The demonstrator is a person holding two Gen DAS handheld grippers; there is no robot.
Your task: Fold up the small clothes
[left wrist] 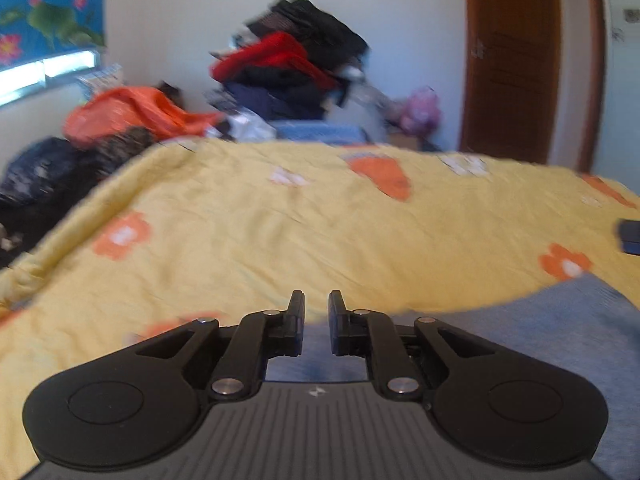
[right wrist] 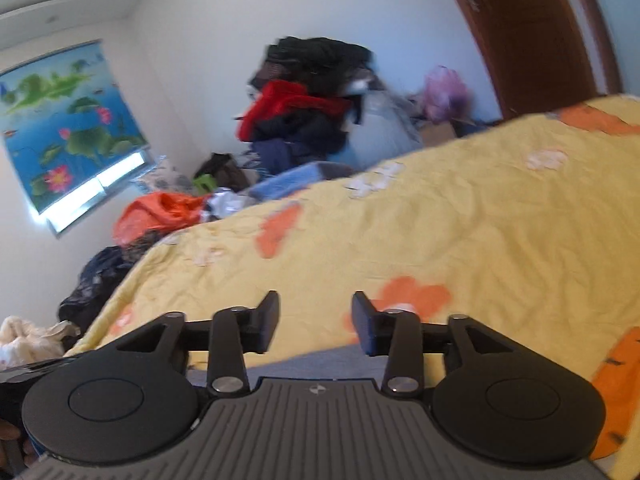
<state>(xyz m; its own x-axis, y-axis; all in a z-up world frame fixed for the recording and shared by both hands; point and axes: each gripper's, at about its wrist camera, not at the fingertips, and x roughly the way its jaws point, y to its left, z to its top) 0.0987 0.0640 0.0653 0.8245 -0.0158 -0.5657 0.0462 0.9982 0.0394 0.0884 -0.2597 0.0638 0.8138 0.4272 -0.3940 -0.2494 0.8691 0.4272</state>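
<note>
A yellow quilt (left wrist: 248, 216) with orange flowers covered the bed, running ahead of both tools to a white wall (left wrist: 192, 32). Past its far edge rose a heap of dark and red clothes (left wrist: 296, 68), an orange bag (left wrist: 132, 114) to the left, a brown door (left wrist: 516, 60) to the right. The blue-grey garment (left wrist: 568, 320) lay flat just under and right of the left hand-held gripper (left wrist: 316, 322), fingers narrowly parted, holding nothing. The right hand-held gripper (right wrist: 315, 324) stood wider apart, empty, garment (right wrist: 320, 362) just beneath it.
</note>
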